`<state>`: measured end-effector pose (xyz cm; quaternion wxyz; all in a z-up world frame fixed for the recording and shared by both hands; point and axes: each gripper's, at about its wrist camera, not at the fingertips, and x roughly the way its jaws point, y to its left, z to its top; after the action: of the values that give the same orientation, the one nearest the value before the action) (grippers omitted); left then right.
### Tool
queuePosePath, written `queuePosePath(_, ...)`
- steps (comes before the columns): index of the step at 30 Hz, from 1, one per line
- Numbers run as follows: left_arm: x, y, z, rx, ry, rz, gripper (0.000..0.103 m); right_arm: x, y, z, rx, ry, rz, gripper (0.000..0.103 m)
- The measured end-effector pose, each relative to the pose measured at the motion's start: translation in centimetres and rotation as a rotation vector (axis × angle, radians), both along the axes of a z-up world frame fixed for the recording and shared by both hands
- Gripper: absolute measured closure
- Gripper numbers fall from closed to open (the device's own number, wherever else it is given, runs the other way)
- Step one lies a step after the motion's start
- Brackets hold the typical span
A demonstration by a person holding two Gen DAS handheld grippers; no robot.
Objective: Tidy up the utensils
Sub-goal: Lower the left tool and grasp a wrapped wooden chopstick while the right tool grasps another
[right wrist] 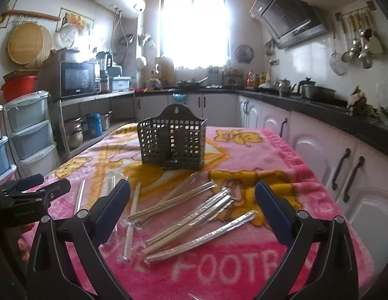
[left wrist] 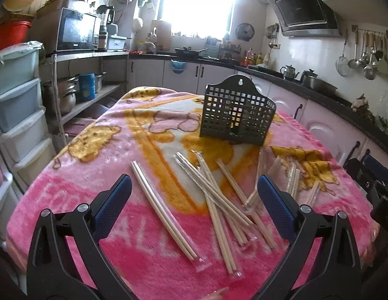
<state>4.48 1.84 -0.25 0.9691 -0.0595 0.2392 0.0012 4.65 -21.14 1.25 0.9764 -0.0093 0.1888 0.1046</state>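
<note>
Both grippers hover over a table draped in a pink blanket point(left wrist: 76, 192) with yellow cartoon figures, and neither holds anything: the left gripper point(left wrist: 194, 195) has its blue-padded fingers spread wide, and the right gripper point(right wrist: 192, 197) is spread just as wide. The wrapped chopsticks point(left wrist: 219, 200) lie scattered flat on the blanket in clear plastic sleeves, several crossing one another in a loose heap near the middle, with one pair point(left wrist: 161, 212) lying apart to the left of the heap. In the right wrist view the same chopsticks point(right wrist: 191, 220) fan out between that gripper's fingers, some sleeves glinting silver. Beyond them, farther back on the table, the black perforated utensil holder point(left wrist: 236, 113) stands upright with nothing visible inside it; the right wrist view shows it point(right wrist: 172, 142) with a divider down the middle. The right gripper's body shows at the right edge of the left view, the left's at the left edge of the right view. Around the table: a microwave point(left wrist: 75, 28) on a shelf, stacked plastic drawers point(left wrist: 17, 105), a range hood point(left wrist: 304, 10), hanging ladles point(left wrist: 364, 57) and a bright window point(right wrist: 195, 27)
</note>
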Motion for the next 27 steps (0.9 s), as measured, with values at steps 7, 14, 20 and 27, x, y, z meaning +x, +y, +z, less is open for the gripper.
queuePosePath(7,2.9,1.4,0.5,-0.040,0.035,-0.005,0.011,3.8,0.7,-0.1,0.007,0.081,0.019,0.006)
queuePosePath(14,6.6,2.2,0.6,-0.076,0.100,0.013,0.011,7.7,0.7,-0.5,0.000,0.169,0.015,0.006)
queuePosePath(20,9.5,2.1,0.8,-0.078,0.138,0.013,0.011,10.4,-0.1,-0.9,0.019,0.224,0.001,0.008)
queuePosePath(27,12.6,2.4,0.1,-0.080,0.202,-0.012,0.014,14.3,-0.7,-2.6,0.043,0.354,-0.031,0.021)
